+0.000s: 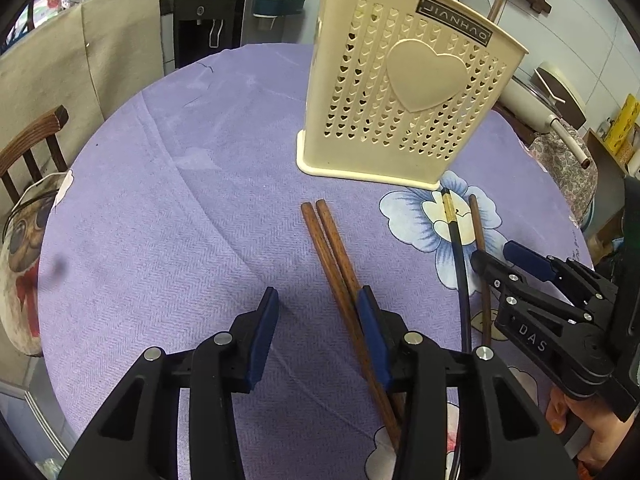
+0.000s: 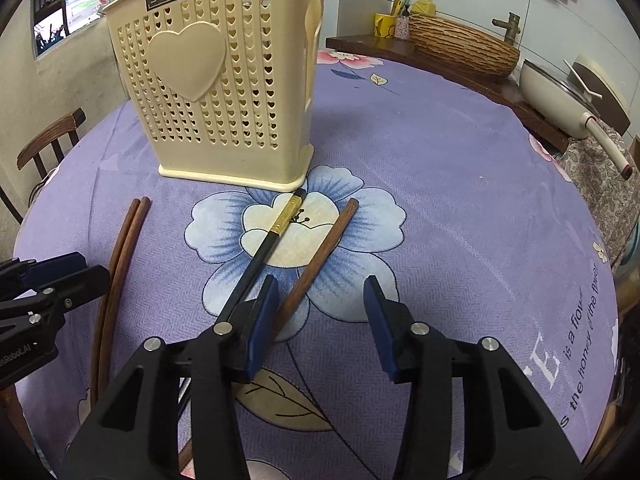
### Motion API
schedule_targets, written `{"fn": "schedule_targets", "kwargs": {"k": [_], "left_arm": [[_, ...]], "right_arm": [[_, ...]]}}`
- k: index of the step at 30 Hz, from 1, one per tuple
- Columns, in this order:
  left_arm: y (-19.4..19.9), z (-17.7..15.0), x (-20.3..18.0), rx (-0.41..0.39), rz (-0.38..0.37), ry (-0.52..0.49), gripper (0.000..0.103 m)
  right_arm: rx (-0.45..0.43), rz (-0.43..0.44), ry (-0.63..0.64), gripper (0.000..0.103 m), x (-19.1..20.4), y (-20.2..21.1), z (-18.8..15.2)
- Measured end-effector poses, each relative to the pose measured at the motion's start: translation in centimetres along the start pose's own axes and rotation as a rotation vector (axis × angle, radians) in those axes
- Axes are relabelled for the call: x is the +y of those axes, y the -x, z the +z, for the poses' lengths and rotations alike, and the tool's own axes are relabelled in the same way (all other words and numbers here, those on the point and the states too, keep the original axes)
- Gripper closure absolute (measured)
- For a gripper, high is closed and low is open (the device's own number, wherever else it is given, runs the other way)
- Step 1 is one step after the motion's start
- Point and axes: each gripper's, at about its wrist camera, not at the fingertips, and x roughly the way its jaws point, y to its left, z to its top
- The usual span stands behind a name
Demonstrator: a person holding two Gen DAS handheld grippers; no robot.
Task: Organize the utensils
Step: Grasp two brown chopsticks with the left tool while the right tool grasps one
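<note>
Both tongs tilt down, jaws apart, gripping nothing: left tongs (image 1: 318, 308) beside the paired brown chopsticks (image 1: 334, 248), right tongs (image 2: 320, 296) over a single brown chopstick (image 2: 320, 258), before the cream holder (image 2: 224, 80) mid-tabletop (image 2: 460, 200).

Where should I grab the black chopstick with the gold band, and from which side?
Grip the black chopstick on its bare shaft below the gold band, coming from above with the jaws across it. It lies flat on the cloth, its tip against the holder, so the ends give less room.
</note>
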Motion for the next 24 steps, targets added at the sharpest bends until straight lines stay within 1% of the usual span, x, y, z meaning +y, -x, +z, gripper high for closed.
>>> {"fn": "schedule_targets", "kwargs": {"k": [2,6,10,14,17,19,23,24], "left_arm": [[-0.1,-0.1,-0.4,-0.005,0.026,-0.019,0.063],[0.0,-0.3,-0.5,0.000,0.035,-0.029,0.072],[0.1,-0.3,-0.2,0.006,0.032,-0.033,0.073],[-0.5,0.4,-0.6,0.014,0.048,-0.046,0.076],[-1.1,1.1,-0.8,0.016,0.054,-0.056,0.080],[-1.4,1.4,-1.0,0.017,0.065,-0.068,0.084],[-1.6,1.7,-0.9,0.016,0.068,-0.082,0.090],[-1.6,1.7,-0.8,0.018,0.059,-0.076,0.090]], "right_arm": [[-0.002,0.000,0.000,0.058,0.0,0.0,0.0],[-0.001,0.005,0.002,0.058,-0.2,0.0,-0.2],[0.005,0.007,0.011,0.058,-0.3,0.0,-0.1],[0.016,0.003,0.025,0.058,0.0,-0.3,0.4],[0.036,0.041,0.009,0.058,-0.1,-0.9,1.1],[0.045,0.061,0.001,0.060,-0.3,-1.2,1.7],[0.046,0.063,-0.002,0.070,-0.2,-1.9,2.7],[0.043,0.061,-0.007,0.071,-0.2,-2.1,2.9]]}}
